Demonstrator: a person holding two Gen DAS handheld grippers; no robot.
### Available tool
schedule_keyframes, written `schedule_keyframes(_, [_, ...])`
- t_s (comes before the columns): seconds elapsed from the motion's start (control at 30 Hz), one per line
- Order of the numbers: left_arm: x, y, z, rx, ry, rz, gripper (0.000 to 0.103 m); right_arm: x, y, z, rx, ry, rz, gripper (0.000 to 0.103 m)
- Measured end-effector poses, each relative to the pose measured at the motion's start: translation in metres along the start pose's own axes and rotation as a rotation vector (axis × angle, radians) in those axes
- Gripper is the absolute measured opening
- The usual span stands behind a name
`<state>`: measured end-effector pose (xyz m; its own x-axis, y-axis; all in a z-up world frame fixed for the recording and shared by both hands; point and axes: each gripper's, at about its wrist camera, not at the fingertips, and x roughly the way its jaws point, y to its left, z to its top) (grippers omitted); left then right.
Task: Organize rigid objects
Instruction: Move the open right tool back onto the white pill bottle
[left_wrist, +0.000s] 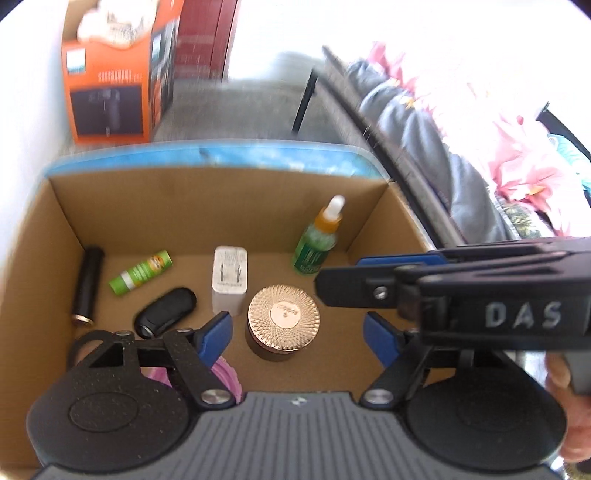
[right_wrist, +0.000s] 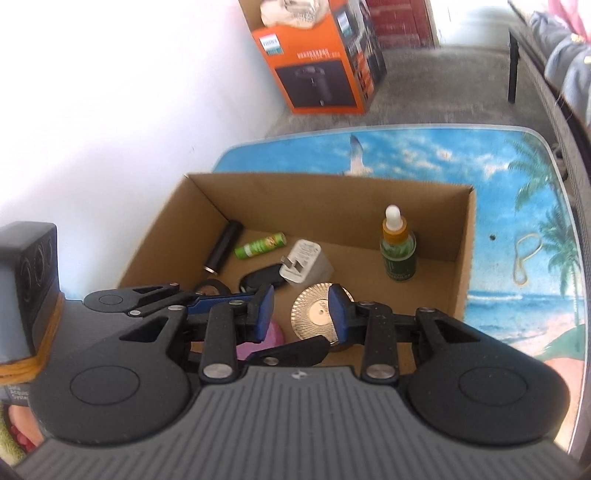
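Note:
A cardboard box (left_wrist: 40, 258) (right_wrist: 463, 258) holds a black cylinder (left_wrist: 88, 284), a green tube (left_wrist: 142, 272), a black key fob (left_wrist: 166, 312), a white charger (left_wrist: 229, 280), a rose-gold lidded jar (left_wrist: 283, 317) (right_wrist: 314, 314) and an upright green dropper bottle (left_wrist: 317, 240) (right_wrist: 398, 251). My left gripper (left_wrist: 299, 328) hangs over the box, open, its blue pads clear of the jar on both sides. My right gripper (right_wrist: 301, 314) is open with a narrow gap and nothing in it; the jar lies below, partly behind its right finger. Something pink (right_wrist: 275, 334) shows under the fingers.
The box stands on a beach-print table (right_wrist: 517, 184) against a white wall. A rubber band (right_wrist: 526, 258) lies on the table to the right of the box. An orange carton (right_wrist: 317, 66) sits on the floor beyond. A frame with cloth (left_wrist: 424, 129) runs along the right.

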<state>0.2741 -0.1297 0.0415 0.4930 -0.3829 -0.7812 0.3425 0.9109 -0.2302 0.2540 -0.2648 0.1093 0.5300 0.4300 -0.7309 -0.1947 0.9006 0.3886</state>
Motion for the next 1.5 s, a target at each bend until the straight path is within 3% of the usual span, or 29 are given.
schedule_keyframes(0.23, [-0.083,-0.026,-0.045,0.124,-0.234,0.016,0.092,-0.081,0.036,-0.047,-0.082,-0.18,0.074,0.044])
schedule_keyframes(0.4, [-0.12,-0.023,-0.094,0.157,-0.299,-0.012,0.094,-0.123,0.062,-0.096,-0.13,-0.287,0.101,0.055])
schedule_keyframes(0.53, [-0.137,-0.01,-0.132,0.142,-0.335,0.06,0.094,-0.127,0.079,-0.133,-0.131,-0.307,0.103,0.058])
schedule_keyframes(0.83, [-0.169,0.031,-0.186,0.066,-0.445,0.225,0.094,-0.073,0.113,-0.166,-0.058,-0.225,0.183,0.059])
schedule_keyframes(1.13, [-0.146,0.076,-0.188,-0.016,-0.413,0.318,0.094,-0.004,0.151,-0.143,-0.051,-0.154,0.215,0.059])
schedule_keyframes(1.37, [-0.124,0.095,-0.181,-0.015,-0.394,0.339,0.093,0.044,0.16,-0.125,0.028,-0.089,0.257,0.059])
schedule_keyframes(1.5, [-0.115,0.101,-0.176,-0.019,-0.381,0.317,0.084,0.065,0.159,-0.118,0.084,-0.062,0.273,0.059])
